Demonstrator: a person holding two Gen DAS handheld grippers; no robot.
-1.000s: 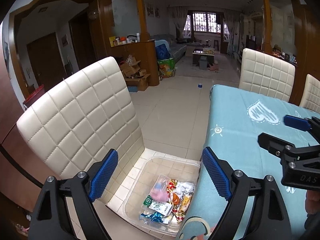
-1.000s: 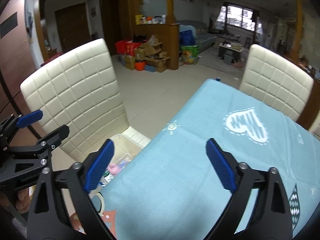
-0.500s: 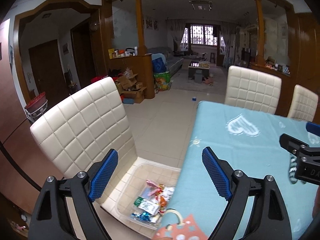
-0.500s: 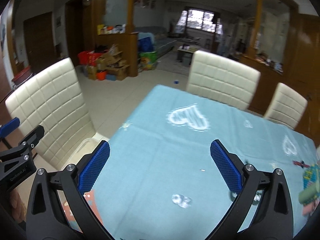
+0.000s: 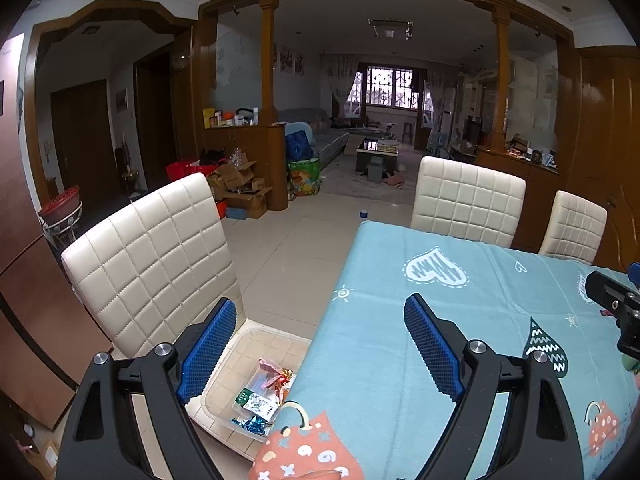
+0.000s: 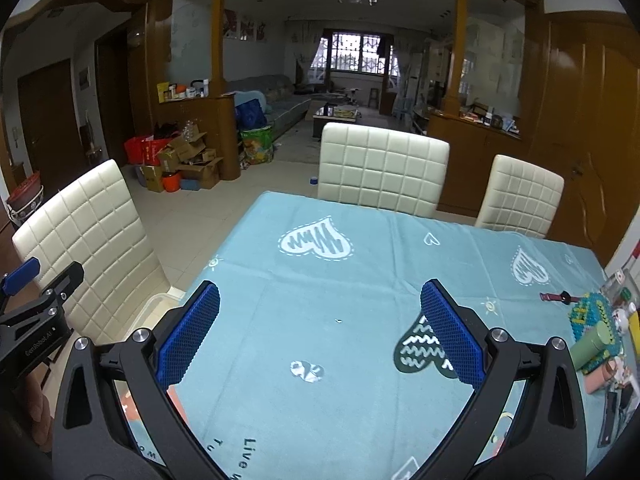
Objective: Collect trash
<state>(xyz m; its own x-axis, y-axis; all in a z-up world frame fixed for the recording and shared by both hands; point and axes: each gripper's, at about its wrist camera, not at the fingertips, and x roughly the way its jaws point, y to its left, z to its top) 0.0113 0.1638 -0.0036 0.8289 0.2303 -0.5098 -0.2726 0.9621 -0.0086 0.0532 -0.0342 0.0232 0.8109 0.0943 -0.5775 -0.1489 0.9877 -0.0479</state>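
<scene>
**Both grippers lifted off the bin, empty**

Since the earlier frame both views have risen and swung from the bin toward the desk.

Left wrist: left gripper (image 5: pixel 316 346) released, nothing between pads. Clear bin (image 5: pixel 256 390) with wrappers sits on the chair seat at 7 o'clock, below the desk (image 5: pixel 460 320) edge.

Right wrist: right gripper (image 6: pixel 318 332) released, empty. Clutter (image 6: pixel 600 340) at 3 o'clock. Judged step: seeking remaining trash; next, reach right.

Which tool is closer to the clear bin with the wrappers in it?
Left. The left tool hangs open right above the bin on the chair seat. The right tool, open too, is over the tablecloth, farther from the bin.
</scene>
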